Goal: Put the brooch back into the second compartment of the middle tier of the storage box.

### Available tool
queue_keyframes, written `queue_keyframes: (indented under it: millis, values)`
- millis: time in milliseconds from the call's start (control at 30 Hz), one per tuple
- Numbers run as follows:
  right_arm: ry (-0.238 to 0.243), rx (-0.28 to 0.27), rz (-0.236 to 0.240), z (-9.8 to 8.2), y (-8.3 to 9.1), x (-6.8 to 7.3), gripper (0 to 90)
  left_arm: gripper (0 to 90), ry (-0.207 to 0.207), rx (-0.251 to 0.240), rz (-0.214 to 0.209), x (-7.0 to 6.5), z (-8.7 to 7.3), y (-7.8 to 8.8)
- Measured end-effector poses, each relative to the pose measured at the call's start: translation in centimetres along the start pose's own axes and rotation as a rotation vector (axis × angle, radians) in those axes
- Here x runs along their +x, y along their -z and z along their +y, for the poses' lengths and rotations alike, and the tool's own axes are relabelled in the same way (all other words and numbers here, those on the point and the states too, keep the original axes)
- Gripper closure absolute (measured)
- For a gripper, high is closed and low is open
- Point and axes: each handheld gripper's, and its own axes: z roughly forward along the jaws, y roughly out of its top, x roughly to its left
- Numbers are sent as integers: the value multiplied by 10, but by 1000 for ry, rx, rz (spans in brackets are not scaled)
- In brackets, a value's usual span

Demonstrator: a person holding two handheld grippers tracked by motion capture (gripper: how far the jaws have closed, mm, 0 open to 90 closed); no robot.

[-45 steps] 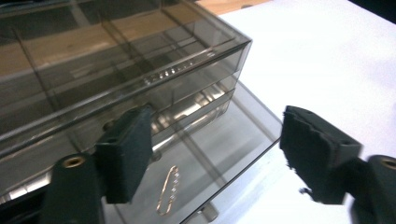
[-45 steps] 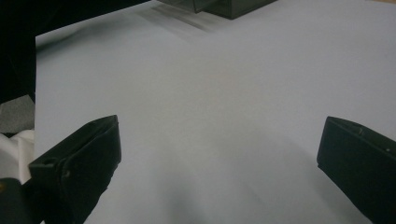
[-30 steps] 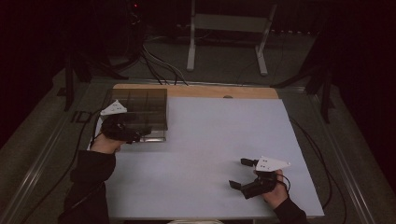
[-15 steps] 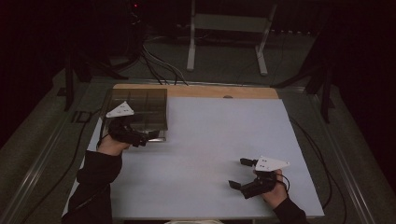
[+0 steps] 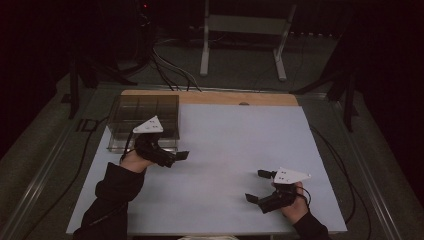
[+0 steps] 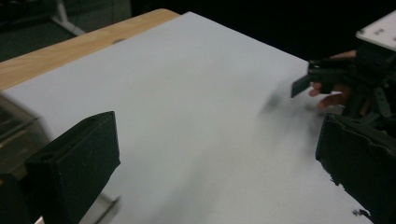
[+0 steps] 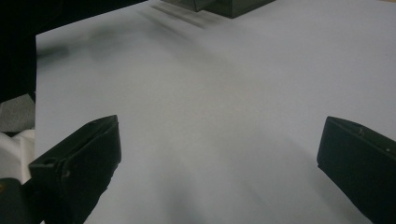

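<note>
Both tongs gape empty: left tongs point(image 5: 167, 157) just beside the clear box point(image 5: 142, 117) at ten o'clock, having just widened; swinging carelessly could knock it. Right tongs point(image 5: 260, 186) sit at five o'clock.

Clear box point(image 5: 142, 120) contents too dim to tell, its near wall partly behind the left tongs point(image 5: 172, 157), box corner point(image 6: 14, 133) blurred and cut off at the frame edge
</note>
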Motion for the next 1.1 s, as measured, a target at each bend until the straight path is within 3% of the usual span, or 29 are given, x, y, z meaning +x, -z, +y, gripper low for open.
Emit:
queue_keyframes:
  millis: [233,633,1100]
  values:
    - [-1,-1,2,1,-1,0,0,7,-33,59,-37,-16,-6,-17]
    - [-6,-6,2,1,-1,0,0,7,-50,76,-70,-27,-34,-21]
    - [-5,0,4,1,-1,0,0,7,-24,86,-14,-34,-80,-5]
